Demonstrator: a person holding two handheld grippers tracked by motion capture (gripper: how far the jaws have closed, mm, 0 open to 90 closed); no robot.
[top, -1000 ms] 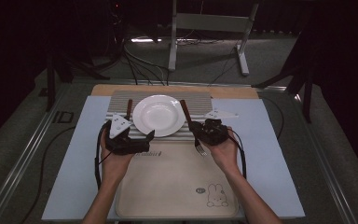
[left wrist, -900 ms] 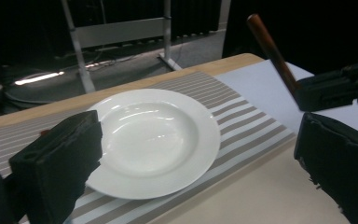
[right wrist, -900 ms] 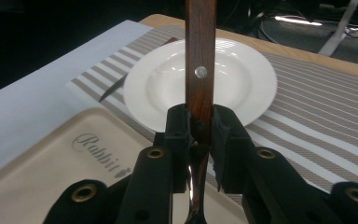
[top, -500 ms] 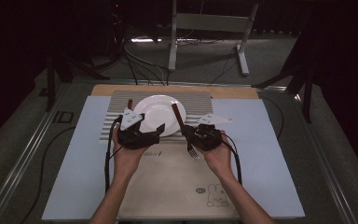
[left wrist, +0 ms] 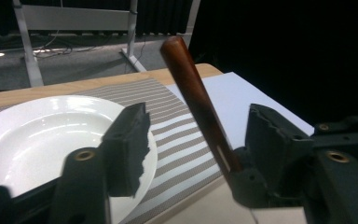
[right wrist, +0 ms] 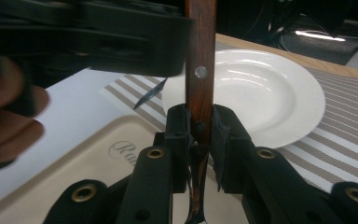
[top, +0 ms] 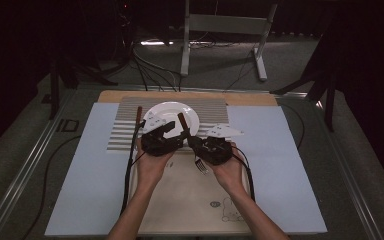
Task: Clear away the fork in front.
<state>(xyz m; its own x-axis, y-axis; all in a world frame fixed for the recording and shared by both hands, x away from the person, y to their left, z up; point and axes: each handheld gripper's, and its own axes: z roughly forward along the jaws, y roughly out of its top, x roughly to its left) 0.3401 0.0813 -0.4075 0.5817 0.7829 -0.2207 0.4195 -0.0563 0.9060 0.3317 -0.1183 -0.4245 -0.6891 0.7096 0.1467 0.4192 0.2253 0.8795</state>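
Dark studio, striped placemat (top: 130, 131) under white plate (top: 166, 114) | right gripper (right wrist: 199, 128) clamped wooden-handled fork (right wrist: 200, 56) upright, tines down, likely for handover | left gripper (left wrist: 191, 135) jaws spread either side of handle, probably to take it

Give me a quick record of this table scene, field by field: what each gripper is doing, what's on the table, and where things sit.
left gripper: open, jaws either side of the fork's handle, not closed on it
right gripper: shut on the fork
fork: wooden handle tilted up toward the plate, tines toward the person
plate: white, empty, on the striped placemat
striped placemat: at the far side of the table
knife: wooden handle, left of the plate
cream mat: near side, under both hands
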